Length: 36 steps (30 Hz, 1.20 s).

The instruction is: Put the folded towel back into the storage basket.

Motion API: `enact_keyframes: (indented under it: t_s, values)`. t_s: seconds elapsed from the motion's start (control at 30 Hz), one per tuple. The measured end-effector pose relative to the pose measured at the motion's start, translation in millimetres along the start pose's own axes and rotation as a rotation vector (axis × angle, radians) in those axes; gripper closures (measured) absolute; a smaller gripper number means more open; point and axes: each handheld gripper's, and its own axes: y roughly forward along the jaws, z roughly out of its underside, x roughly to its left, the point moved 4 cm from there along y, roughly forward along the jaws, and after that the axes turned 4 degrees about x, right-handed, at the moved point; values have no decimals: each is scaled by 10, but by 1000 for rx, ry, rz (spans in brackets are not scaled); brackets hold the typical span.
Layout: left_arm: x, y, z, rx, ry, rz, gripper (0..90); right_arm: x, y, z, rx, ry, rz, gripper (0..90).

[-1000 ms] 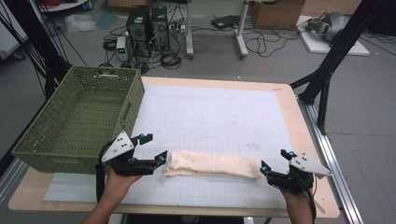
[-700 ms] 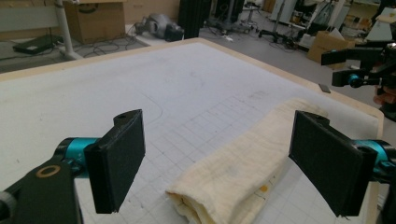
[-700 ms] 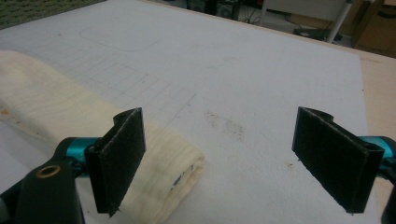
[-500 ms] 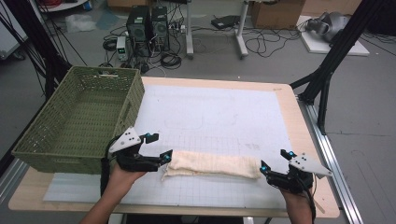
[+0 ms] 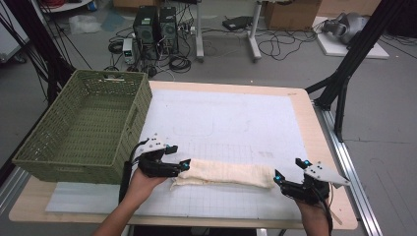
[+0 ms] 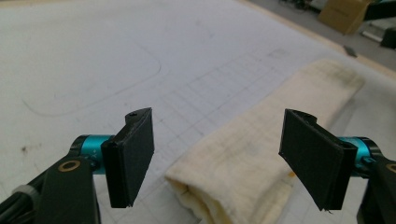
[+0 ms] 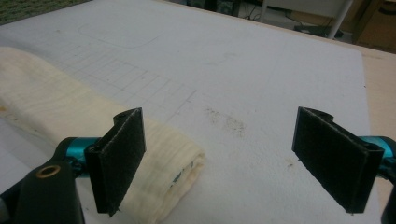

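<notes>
Since a second ago your left tongs (image 5: 183, 166) have swung round and slid slightly to the right along the counter; they now sit right at the left end of the long, rolled cream cloth (image 5: 223, 173). Your right tongs (image 5: 279, 178) have held their place just beside the cloth's right end, and the cloth itself has not shifted.

Both tongs stand wide open and hold nothing. In the left gripper view the flat black rubbery pads (image 6: 133, 154) gape on either side of the cloth's folded end (image 6: 233, 172); in the right gripper view the cloth's rounded end (image 7: 154, 163) lies behind the left pad (image 7: 116, 158).

The cloth is soft, finely woven, faintly stained, and lies along the near part of the white gridded mat (image 5: 236, 123) that covers the pale wooden counter (image 5: 322, 142). The olive-green woven plastic basket (image 5: 78, 128), rectangular with a handle slot, stands at the counter's left edge, near your left hand (image 5: 140, 184).
</notes>
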Motion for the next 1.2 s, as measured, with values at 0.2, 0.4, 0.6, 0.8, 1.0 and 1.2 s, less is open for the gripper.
enact_keyframes:
  t_s: [0.2,0.4,0.6,0.8,1.0,1.2]
  values:
    - [56,118,113,58,-27,-31,291,4,11,7,6,1,-2,159]
    - [76,183,226,108,-31,-61,303,9,18,12,12,-6,-4,159]
    - [105,196,251,119,-31,-93,319,12,34,20,18,-6,-5,159]
    - [89,234,301,179,35,-139,344,16,43,24,23,-9,-7,159]
    - [45,226,307,201,60,-154,372,7,41,25,21,-10,-7,159]
    - [-38,206,321,225,70,-136,407,2,38,30,24,-3,-10,159]
